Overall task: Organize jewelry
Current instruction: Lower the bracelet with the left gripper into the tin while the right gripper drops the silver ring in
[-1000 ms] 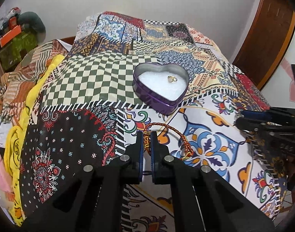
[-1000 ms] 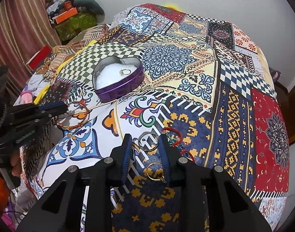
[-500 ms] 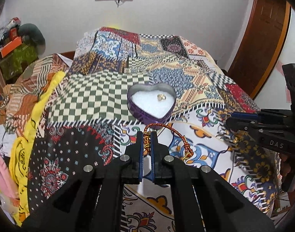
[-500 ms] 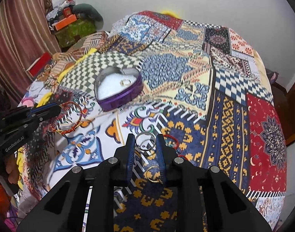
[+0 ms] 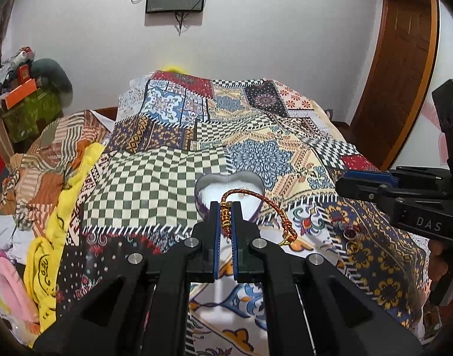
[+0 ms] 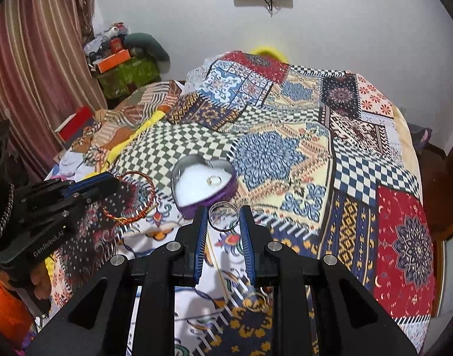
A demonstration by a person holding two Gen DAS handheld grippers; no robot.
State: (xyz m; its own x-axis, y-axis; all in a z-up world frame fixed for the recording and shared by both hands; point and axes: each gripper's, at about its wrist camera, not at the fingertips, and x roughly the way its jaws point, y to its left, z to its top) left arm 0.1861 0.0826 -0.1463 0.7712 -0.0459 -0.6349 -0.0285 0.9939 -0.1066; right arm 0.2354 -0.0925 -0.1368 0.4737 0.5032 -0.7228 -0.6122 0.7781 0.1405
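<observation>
A purple heart-shaped tin [image 5: 202, 198] [image 6: 226, 188] with white lining sits on the patchwork bedspread; a small gold ring [image 6: 214, 180] lies in it. My left gripper [image 5: 225, 216] is shut on a red-and-gold braided bracelet [image 5: 273, 206], held in the air in front of the tin. The bracelet [image 6: 150, 204] hangs from the left gripper [image 6: 107, 184] in the right wrist view. My right gripper [image 6: 223, 218] is shut on a silver bangle [image 6: 223, 229], lifted just before the tin. The right gripper [image 5: 357, 182] shows at the right in the left wrist view.
More jewelry lies on the bedspread: a gold ring [image 6: 256, 301] below my right gripper, and small pieces [image 5: 351, 238] at the right. Clothes pile [image 5: 45, 195] at the bed's left edge. A wooden door [image 5: 401, 68] stands at the right.
Both grippers have risen off the bedspread and tilted up. The left lifted the bracelet toward the tin. The right closed on the silver bangle and lifted it.
</observation>
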